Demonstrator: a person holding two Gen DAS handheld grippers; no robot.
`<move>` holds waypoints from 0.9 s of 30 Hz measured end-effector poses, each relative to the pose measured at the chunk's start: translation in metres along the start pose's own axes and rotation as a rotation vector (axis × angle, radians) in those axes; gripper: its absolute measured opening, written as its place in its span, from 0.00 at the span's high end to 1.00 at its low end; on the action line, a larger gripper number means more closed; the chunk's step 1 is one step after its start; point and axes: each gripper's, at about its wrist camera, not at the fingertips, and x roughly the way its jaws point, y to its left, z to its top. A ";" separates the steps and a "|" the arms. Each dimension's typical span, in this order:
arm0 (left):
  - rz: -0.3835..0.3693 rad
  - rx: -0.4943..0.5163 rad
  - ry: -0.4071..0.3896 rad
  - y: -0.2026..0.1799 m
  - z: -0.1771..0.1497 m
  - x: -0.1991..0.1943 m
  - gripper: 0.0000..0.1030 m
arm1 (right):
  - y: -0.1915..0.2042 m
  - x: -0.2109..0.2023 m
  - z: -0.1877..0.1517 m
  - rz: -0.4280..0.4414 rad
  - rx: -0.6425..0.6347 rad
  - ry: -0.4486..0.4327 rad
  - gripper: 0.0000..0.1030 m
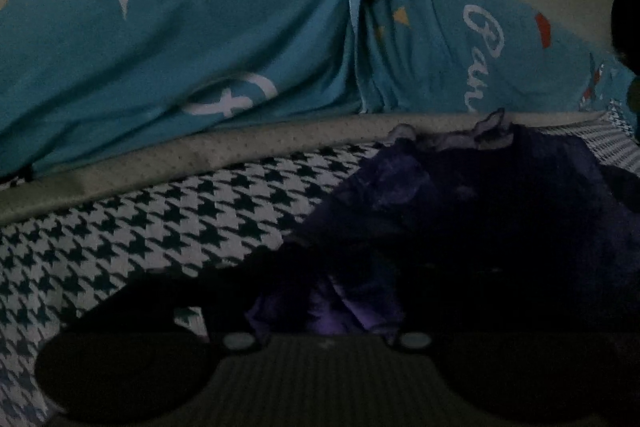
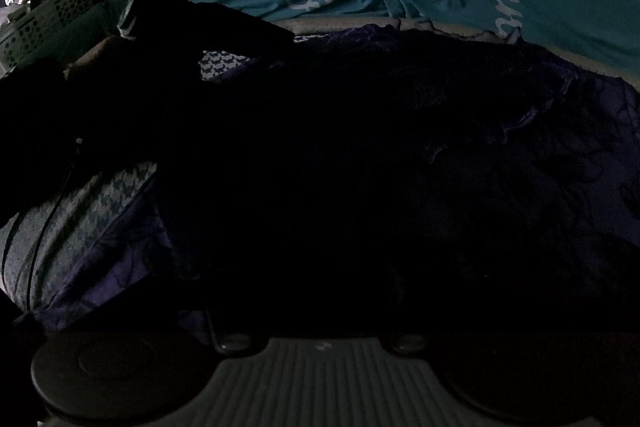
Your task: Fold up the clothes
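Left wrist view: a dark purple garment (image 1: 460,211) lies on houndstooth bedding (image 1: 120,235), teal pillows (image 1: 180,47) at twelve o'clock; finger spread of either gripper cannot be told in the dimness.

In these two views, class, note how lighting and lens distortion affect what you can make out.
Left wrist view: dim, but the houndstooth sheet and teal pillow read clearly, their edges bowed by the fisheye. Right wrist view: far darker; the purple garment is nearly black, its folds lost in shadow.
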 end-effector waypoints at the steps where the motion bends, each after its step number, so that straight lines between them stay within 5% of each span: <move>1: 0.005 0.002 -0.002 -0.001 -0.001 0.001 0.54 | 0.001 0.000 0.000 -0.002 -0.003 -0.001 0.44; 5: -0.014 0.017 0.004 -0.004 -0.002 -0.001 0.82 | 0.002 0.001 0.000 -0.009 -0.013 -0.005 0.44; 8: 0.031 0.071 -0.016 -0.016 -0.003 -0.004 0.87 | 0.002 0.002 0.000 -0.011 -0.014 -0.007 0.44; 12: 0.166 0.177 -0.091 -0.042 0.002 -0.012 0.88 | 0.002 0.002 0.001 -0.008 -0.005 -0.009 0.44; 19: 0.393 0.178 -0.258 -0.051 0.021 -0.030 0.88 | -0.004 0.001 0.001 0.008 0.027 -0.011 0.44; 22: 0.436 0.210 -0.224 -0.053 0.016 -0.013 0.87 | -0.002 0.001 0.001 0.003 0.017 -0.011 0.44; 25: 0.403 0.124 -0.146 -0.038 0.014 0.005 0.82 | 0.000 0.001 0.001 0.002 0.009 -0.010 0.44; 27: 0.409 0.068 -0.114 -0.030 0.014 0.011 0.70 | 0.000 0.001 0.001 0.002 0.008 -0.010 0.43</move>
